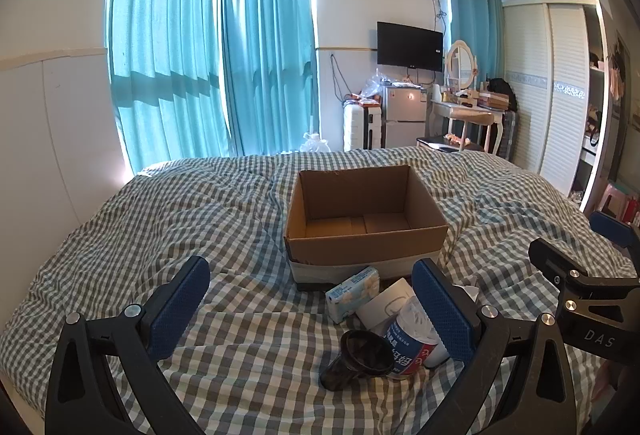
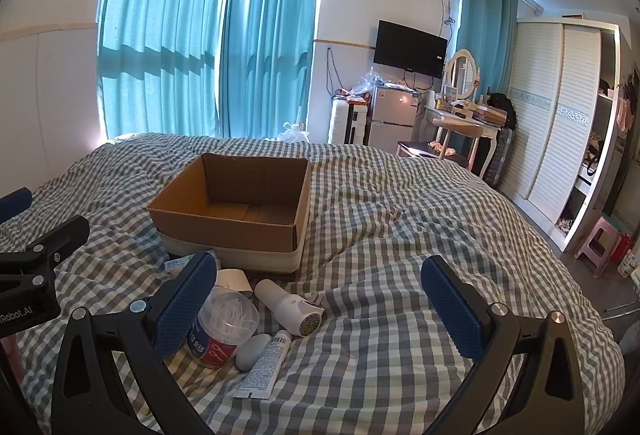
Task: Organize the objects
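**One open box, nothing in it, clutter piled at its near wall**

One cardboard box (image 1: 366,219) sits on the checked bedspread (image 1: 200,219) with its top open; the brown floor inside is bare in both views, with no object in it. Its lower outside wall is pale, with a dark base.

The small things lie on the bedspread just in front of the box, none inside it. A tissue pack (image 1: 353,293) leans close to the near wall. Beside it is a white paper cup (image 1: 385,305) on its side. A clear cotton-swab jar (image 2: 224,327) with a red and blue label holds a bundle of white swabs. A dark glass cup (image 1: 358,359) lies tipped over, touching the jar. To the right of the jar lie a white bottle (image 2: 290,305) on its side, a pale grey oval case (image 2: 253,351) and a white tube (image 2: 266,365), close together.

The left gripper (image 1: 312,309) hovers over the pile, jaws spread wide, with nothing pinched. The right gripper (image 2: 318,309) is likewise spread wide and empty, its left pad overlapping the jar in view; whether they touch cannot be told.
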